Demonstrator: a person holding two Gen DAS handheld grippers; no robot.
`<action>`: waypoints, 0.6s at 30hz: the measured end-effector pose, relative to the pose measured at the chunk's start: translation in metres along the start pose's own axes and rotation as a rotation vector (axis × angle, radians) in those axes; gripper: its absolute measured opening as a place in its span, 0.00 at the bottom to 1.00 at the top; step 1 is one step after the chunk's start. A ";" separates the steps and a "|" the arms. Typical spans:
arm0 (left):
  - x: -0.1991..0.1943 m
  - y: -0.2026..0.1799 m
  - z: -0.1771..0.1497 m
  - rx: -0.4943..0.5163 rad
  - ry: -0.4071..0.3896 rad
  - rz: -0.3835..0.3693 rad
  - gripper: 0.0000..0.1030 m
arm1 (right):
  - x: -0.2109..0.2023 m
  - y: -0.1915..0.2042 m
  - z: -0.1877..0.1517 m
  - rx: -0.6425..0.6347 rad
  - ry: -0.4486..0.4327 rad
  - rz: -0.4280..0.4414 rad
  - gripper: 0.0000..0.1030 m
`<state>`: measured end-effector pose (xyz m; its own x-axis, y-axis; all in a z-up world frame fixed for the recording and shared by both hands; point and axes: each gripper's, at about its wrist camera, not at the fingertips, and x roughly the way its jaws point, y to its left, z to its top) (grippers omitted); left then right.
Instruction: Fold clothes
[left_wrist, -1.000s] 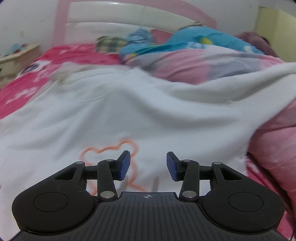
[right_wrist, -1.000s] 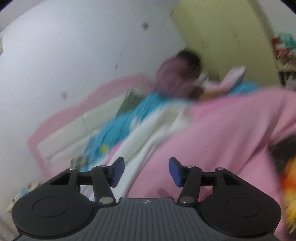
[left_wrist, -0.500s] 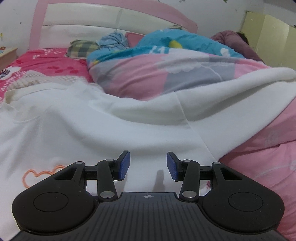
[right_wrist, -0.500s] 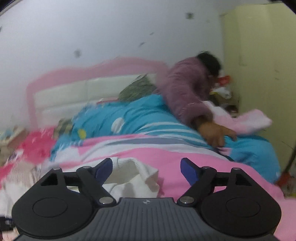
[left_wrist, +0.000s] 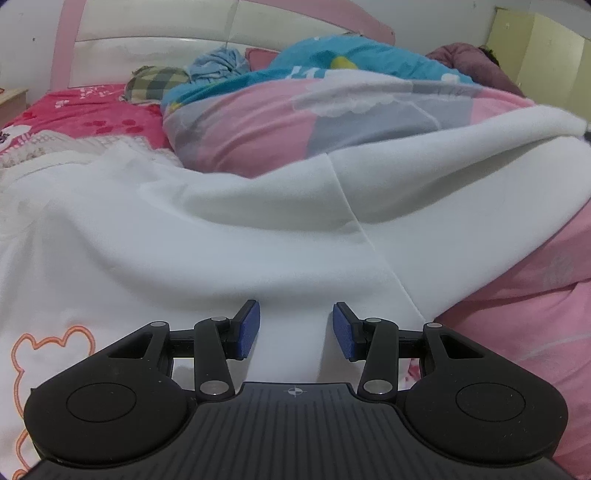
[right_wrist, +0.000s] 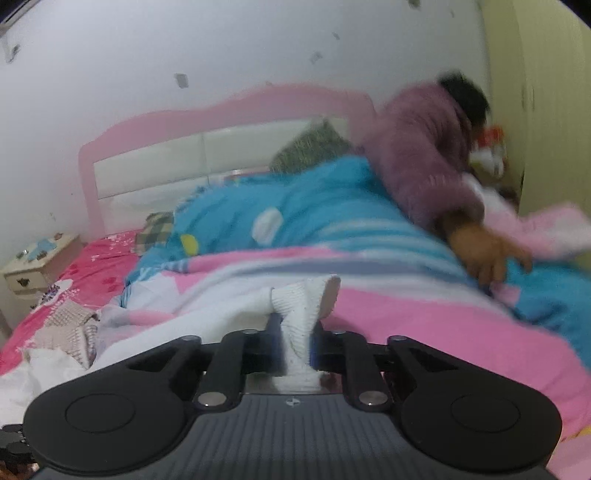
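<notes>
A white sweatshirt (left_wrist: 258, 229) with an orange bear outline (left_wrist: 48, 347) lies spread over the bed, its sleeve draped to the right across a pink quilt. My left gripper (left_wrist: 295, 328) hovers low over the sweatshirt's body. It is open, with only flat cloth below its blue pads. In the right wrist view, my right gripper (right_wrist: 295, 343) has its jaws closing on the sweatshirt's ribbed white cuff (right_wrist: 306, 299). The cuff is pinched between the pads and sticks up beyond them.
A pink and blue quilt (right_wrist: 406, 314) is heaped across the bed. A person in a purple fleece (right_wrist: 424, 155) leans over it at the far right, hand (right_wrist: 484, 254) on the quilt. A checked pillow (left_wrist: 155, 81), pink headboard (left_wrist: 147, 48), nightstand (right_wrist: 37, 262) and yellow wardrobe (right_wrist: 546, 110) surround the bed.
My left gripper slid right over the sweatshirt, so the bear print now sits at the left edge. My right gripper rolled level, spread wide, then closed on the white cuff.
</notes>
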<state>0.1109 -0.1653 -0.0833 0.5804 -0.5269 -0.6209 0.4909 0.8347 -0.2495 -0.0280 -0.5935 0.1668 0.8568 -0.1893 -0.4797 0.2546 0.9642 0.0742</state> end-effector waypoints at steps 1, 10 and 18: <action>0.002 -0.001 -0.001 0.002 0.004 0.003 0.42 | -0.006 0.008 0.003 -0.023 -0.022 -0.003 0.13; 0.001 0.001 -0.006 -0.040 0.046 -0.007 0.42 | -0.069 0.115 0.028 -0.209 -0.135 0.176 0.12; -0.039 0.058 -0.033 -0.167 0.151 0.052 0.42 | -0.088 0.236 -0.002 -0.413 -0.062 0.424 0.12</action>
<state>0.0951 -0.0914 -0.0985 0.4921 -0.4630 -0.7372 0.3408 0.8817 -0.3262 -0.0446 -0.3484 0.2248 0.8734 0.2300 -0.4292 -0.3009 0.9479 -0.1043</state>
